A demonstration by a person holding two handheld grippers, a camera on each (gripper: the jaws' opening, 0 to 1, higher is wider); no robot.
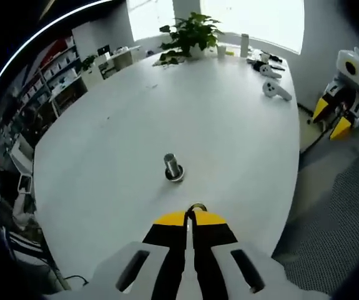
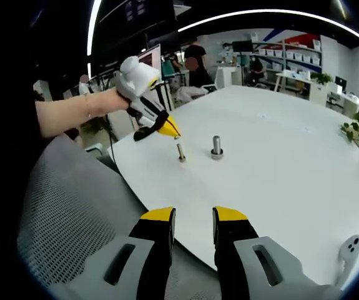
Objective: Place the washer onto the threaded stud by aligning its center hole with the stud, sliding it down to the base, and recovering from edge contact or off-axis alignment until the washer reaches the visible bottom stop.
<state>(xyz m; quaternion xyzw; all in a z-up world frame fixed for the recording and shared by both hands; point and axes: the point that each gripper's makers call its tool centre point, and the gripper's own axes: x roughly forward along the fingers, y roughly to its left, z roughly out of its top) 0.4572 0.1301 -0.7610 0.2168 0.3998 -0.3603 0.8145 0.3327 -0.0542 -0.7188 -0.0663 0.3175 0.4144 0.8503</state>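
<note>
A person's hand [image 2: 95,103] holds the left gripper [image 2: 174,132] over the near edge of a white table [image 2: 279,162], its yellow-tipped jaws pressed together on a small ring, apparently the washer [image 1: 196,205], which peeks out at their tips in the left gripper view. Just past those tips in the right gripper view stands a slim bolt [image 2: 181,152], and beside it, a little farther right, the stud [image 2: 216,147] rises upright from its round base. In the left gripper view the stud [image 1: 173,167] sits ahead of the jaws and slightly left. The right gripper [image 2: 193,215] hangs back off the table edge, jaws apart and empty. A plant [image 1: 188,34] stands at the far end.
</note>
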